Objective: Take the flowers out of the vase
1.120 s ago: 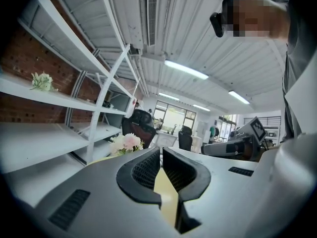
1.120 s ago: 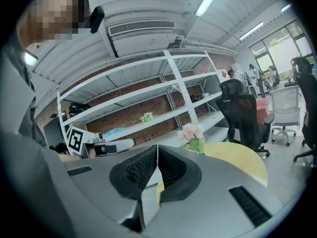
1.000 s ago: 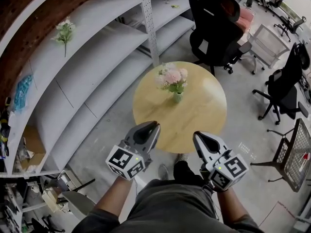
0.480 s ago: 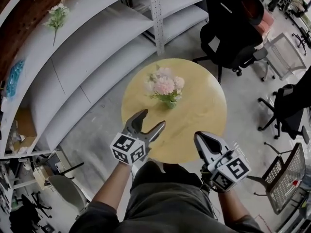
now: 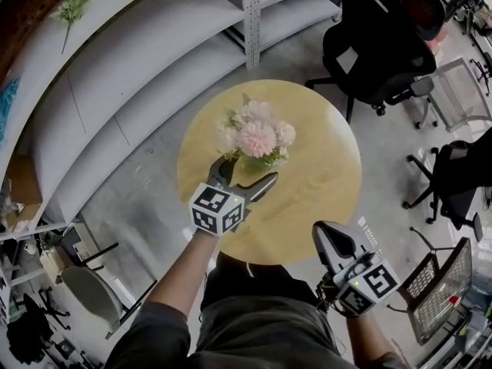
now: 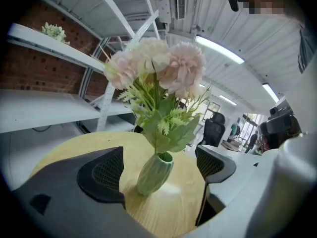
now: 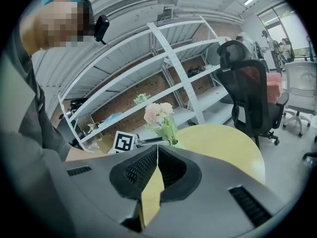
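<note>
Now: ribbed green vase upright on round wooden table, fluffy pink flowers with stems vertical. Left gripper jaws just spread wide, vase seen between them, untouched. Right gripper jaws together, empty.

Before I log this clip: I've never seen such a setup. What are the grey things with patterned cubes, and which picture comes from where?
No robot here: a person holds a two-jaw gripper, cube included, in each hand. The top-down picture comes from a camera on the person's head; the other two ride on the grippers and look along their jaws. On the round wooden table stands a small green vase of pink flowers. The left gripper has just been opening its jaws; they stand wide, the vase between them, untouched. The right gripper is shut and empty, near the table's edge. Nothing is held.
</note>
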